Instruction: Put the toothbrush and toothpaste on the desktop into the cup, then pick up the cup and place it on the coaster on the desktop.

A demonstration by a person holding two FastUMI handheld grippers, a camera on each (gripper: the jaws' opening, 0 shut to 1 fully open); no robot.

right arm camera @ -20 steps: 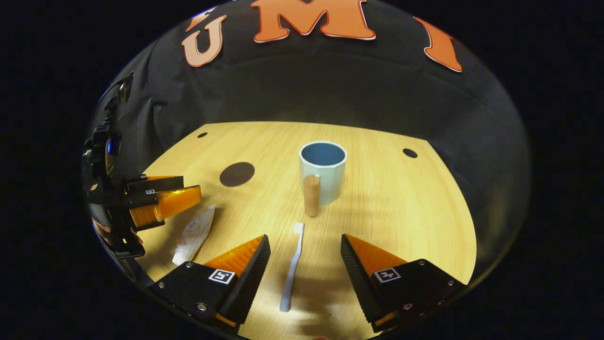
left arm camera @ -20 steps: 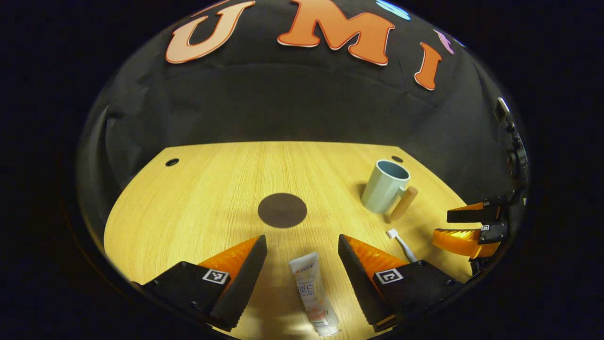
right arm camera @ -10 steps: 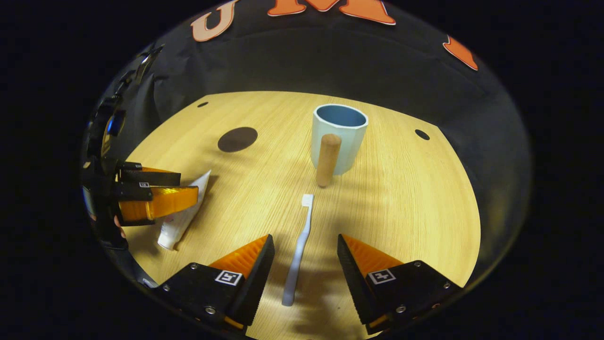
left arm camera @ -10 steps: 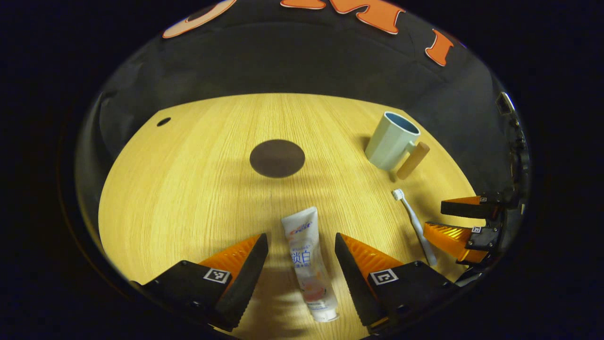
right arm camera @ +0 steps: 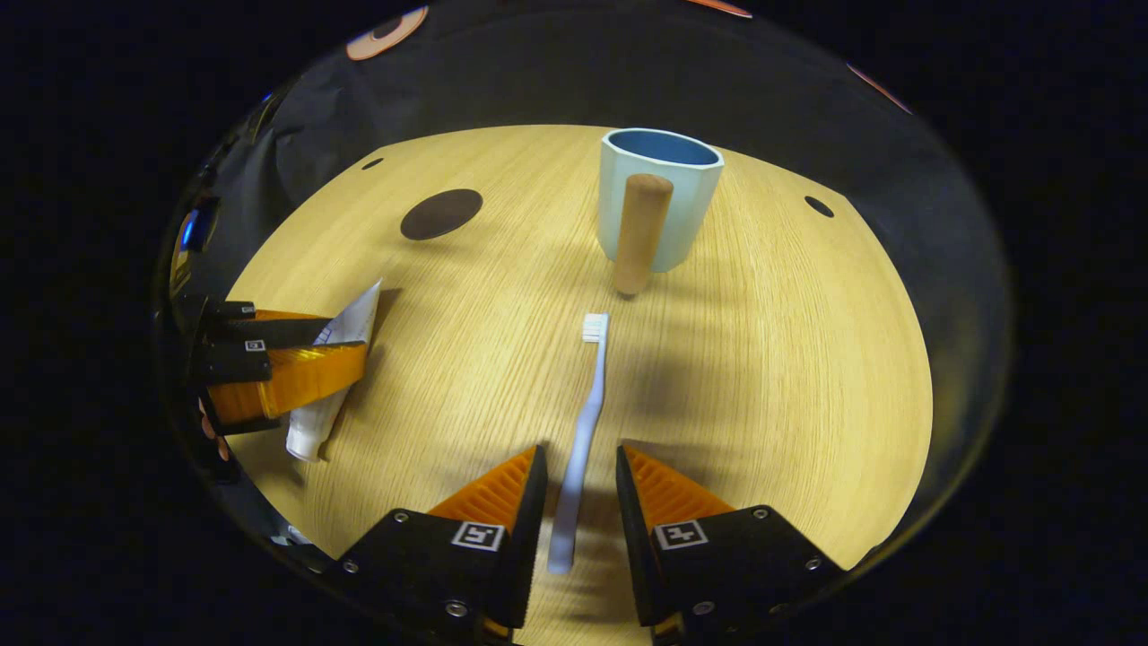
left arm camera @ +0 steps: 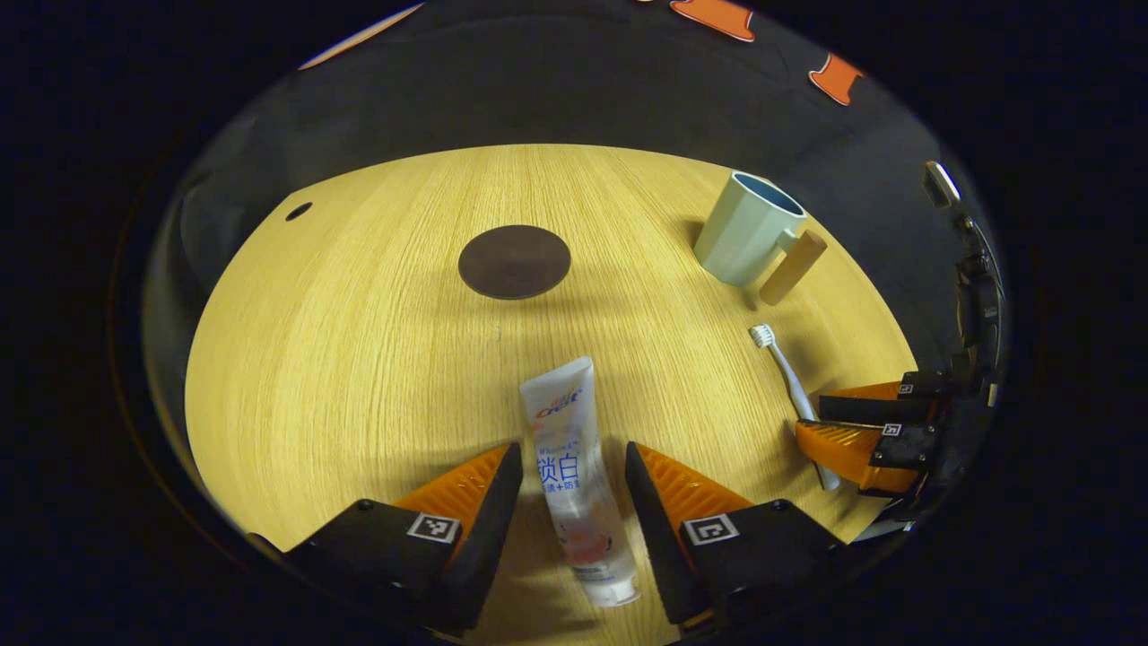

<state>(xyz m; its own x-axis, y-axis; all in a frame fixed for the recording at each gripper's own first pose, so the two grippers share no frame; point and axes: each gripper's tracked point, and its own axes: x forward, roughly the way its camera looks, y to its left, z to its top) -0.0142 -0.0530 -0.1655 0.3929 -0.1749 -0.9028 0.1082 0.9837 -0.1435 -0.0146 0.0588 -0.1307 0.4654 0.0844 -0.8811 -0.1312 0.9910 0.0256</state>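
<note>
A white toothpaste tube (left arm camera: 567, 449) lies flat on the wooden desktop (left arm camera: 359, 341), cap end toward me. My left gripper (left arm camera: 569, 455) straddles its middle, open, with a thin gap on each side. A pale toothbrush (right arm camera: 587, 408) lies lengthwise, bristles toward the cup. My right gripper (right arm camera: 578, 451) straddles its handle, open, fingers not touching it. The light blue cup (right arm camera: 691, 202) stands upright and empty, its wooden handle (right arm camera: 641, 233) facing me. A dark round coaster (left arm camera: 514, 261) lies mid-table. The cup (left arm camera: 740, 233) and toothbrush (left arm camera: 785, 368) also appear in the left gripper view, and the toothpaste tube (right arm camera: 354, 309) in the right gripper view.
The desktop has small round holes (left arm camera: 298, 211) (right arm camera: 818, 206) near its far corners. Black cloth walls close the booth behind the table. Bare wood stretches between coaster (right arm camera: 440, 213) and cup. The left gripper (right arm camera: 278, 368) sits low at the right gripper view's left edge.
Both grippers have moved forward and down over their objects. Each pair of fingers has narrowed, the left around the toothpaste, the right around the toothbrush handle. The cup and coaster have not moved.
</note>
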